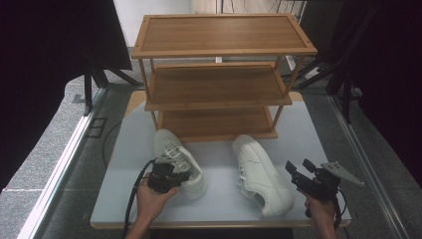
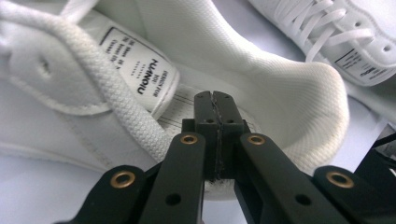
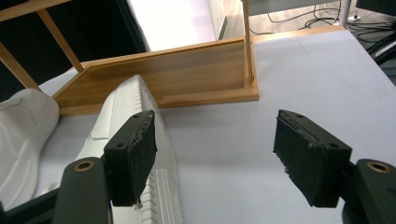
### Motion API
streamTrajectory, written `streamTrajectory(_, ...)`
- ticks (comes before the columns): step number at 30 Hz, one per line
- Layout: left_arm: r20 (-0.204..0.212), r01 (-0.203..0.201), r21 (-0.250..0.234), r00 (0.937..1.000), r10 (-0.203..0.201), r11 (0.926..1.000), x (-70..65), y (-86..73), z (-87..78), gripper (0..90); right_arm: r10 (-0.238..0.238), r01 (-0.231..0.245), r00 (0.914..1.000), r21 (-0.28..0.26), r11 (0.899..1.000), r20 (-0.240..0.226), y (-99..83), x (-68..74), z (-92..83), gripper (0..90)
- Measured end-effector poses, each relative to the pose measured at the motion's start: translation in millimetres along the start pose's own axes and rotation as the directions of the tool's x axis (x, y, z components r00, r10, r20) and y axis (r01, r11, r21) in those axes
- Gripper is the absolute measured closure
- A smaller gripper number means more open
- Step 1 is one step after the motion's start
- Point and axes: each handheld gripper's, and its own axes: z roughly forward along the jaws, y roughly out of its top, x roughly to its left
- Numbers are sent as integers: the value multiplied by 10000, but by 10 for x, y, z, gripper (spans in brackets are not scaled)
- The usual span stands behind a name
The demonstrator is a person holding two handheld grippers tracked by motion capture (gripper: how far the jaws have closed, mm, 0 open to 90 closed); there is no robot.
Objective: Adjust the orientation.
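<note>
Two white sneakers lie on the grey-white table top [image 1: 308, 129] in front of a wooden shoe rack [image 1: 219, 84]. My left gripper [image 1: 181, 175] is at the heel of the left sneaker [image 1: 176, 154]. In the left gripper view its jaws [image 2: 215, 100] are shut, pad against pad, with their tips over the shoe's opening [image 2: 261, 70], and nothing shows between them. My right gripper [image 1: 297, 165] stands open just right of the right sneaker [image 1: 261, 174]. In the right gripper view [image 3: 215, 135] that shoe's ribbed sole edge [image 3: 128, 100] lies beside one jaw and bare table shows between the jaws.
The rack has three shelves, all bare; its bottom shelf [image 3: 177, 70] rests on the table just behind the shoes. The other sneaker [image 2: 345, 32] lies close to the left gripper's side. Dark stands and floor surround the table.
</note>
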Motion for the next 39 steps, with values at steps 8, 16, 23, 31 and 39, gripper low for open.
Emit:
streamTrajectory(8, -197, -17, 61, 9998, 18, 10000, 58, -105, -140, 900, 75, -75, 10000, -2, 10000, 64, 2, -36, -19, 295)
streamTrajectory(16, -436, -25, 194, 9990, 34, 9998, 144, -218, -301, 900, 110, -110, 9999, 2, 9999, 104, 0, -52, -17, 295)
streamTrajectory(23, -788, 146, 287, 9968, -123, 9995, 284, -299, -446, 900, 156, -156, 9998, 41, 9999, 133, -10, -58, -6, 294)
streamTrajectory(31, -454, 369, 453, 9984, -348, 9983, 484, -318, -569, 900, 189, -192, 9997, 169, 9997, 147, -31, -60, 30, 295)
streamTrajectory(39, 102, 298, 177, 9995, -300, 9994, 444, -315, -606, 827, 197, -199, 9997, 202, 9996, 111, -40, -75, 72, 295)
